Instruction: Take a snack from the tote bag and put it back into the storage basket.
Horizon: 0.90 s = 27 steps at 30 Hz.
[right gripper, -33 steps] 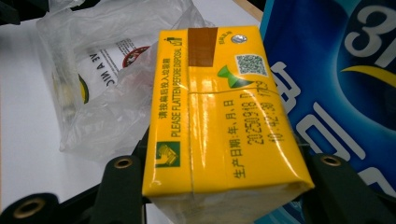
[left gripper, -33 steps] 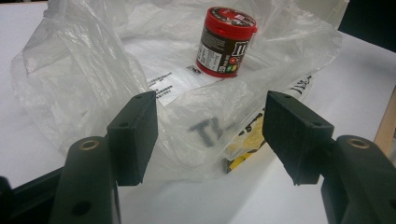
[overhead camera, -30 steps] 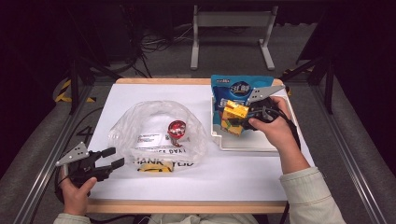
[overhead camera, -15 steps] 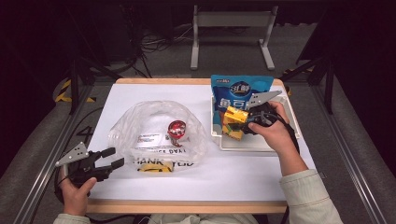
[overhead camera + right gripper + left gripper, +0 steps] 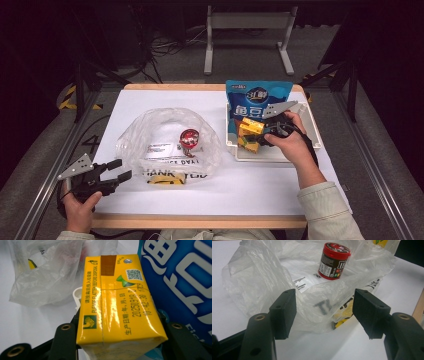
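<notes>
My right gripper [image 5: 251, 131] is shut on a yellow drink carton [image 5: 250, 126], held just over the white tray [image 5: 272, 155] at the right of the table. In the right gripper view the carton [image 5: 117, 297] sits lengthwise between the two black jaws [image 5: 117, 340]. A blue snack bag [image 5: 257, 95] stands at the tray's back. A second yellow carton [image 5: 249, 146] lies under the held one. My left gripper [image 5: 114, 172] rests open near the front left edge, its jaws [image 5: 327, 312] facing a clear plastic bag [image 5: 262, 282] with nothing between them.
The plastic bag [image 5: 165, 142] lies in the middle of the white table sheet [image 5: 250, 187], and a red-lidded candy jar [image 5: 189, 138] stands on it, the same jar [image 5: 334, 261] seen ahead of the left gripper. A metal stand [image 5: 245, 30] is on the floor beyond the table.
The right hand has sunk a little with the yellow carton, bringing it closer to the tray. The left hand and the plastic bag have stayed where they were.
</notes>
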Available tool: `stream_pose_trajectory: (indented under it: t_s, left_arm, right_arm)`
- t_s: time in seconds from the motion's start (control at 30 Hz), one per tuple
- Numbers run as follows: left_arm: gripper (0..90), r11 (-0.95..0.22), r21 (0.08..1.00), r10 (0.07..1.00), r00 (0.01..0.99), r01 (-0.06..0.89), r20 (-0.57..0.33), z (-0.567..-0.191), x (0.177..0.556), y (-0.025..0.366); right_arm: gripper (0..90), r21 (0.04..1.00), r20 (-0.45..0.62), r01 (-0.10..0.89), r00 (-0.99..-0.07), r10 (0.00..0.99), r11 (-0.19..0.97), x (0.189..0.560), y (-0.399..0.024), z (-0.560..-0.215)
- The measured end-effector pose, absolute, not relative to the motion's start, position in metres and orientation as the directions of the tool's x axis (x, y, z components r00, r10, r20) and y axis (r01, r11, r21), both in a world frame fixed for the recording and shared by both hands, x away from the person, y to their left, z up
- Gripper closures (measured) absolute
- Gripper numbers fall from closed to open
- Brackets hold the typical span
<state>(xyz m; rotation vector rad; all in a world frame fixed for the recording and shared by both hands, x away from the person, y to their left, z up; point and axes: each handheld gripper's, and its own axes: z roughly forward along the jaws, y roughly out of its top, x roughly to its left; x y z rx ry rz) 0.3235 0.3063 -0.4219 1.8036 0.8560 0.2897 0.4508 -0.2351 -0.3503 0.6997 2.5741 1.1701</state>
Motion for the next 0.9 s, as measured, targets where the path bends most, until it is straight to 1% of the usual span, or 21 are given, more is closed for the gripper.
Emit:
stream_pose_trajectory:
  t_s: [0.27, 0.9]
  left_arm:
    - [36.5, -0.169, 0.894, 0.674, 0.71, 0.416, -0.203, -0.422, 0.323, 0.307]
    - [36.4, -0.175, 0.894, 0.673, 0.713, 0.412, -0.197, -0.422, 0.324, 0.307]
  right_arm:
    - [50.3, 0.752, 0.001, 0.329, -0.866, 0.499, 0.571, 0.456, -0.233, -0.366]
    - [50.3, 0.745, 0.008, 0.337, -0.868, 0.497, 0.576, 0.461, -0.233, -0.387]
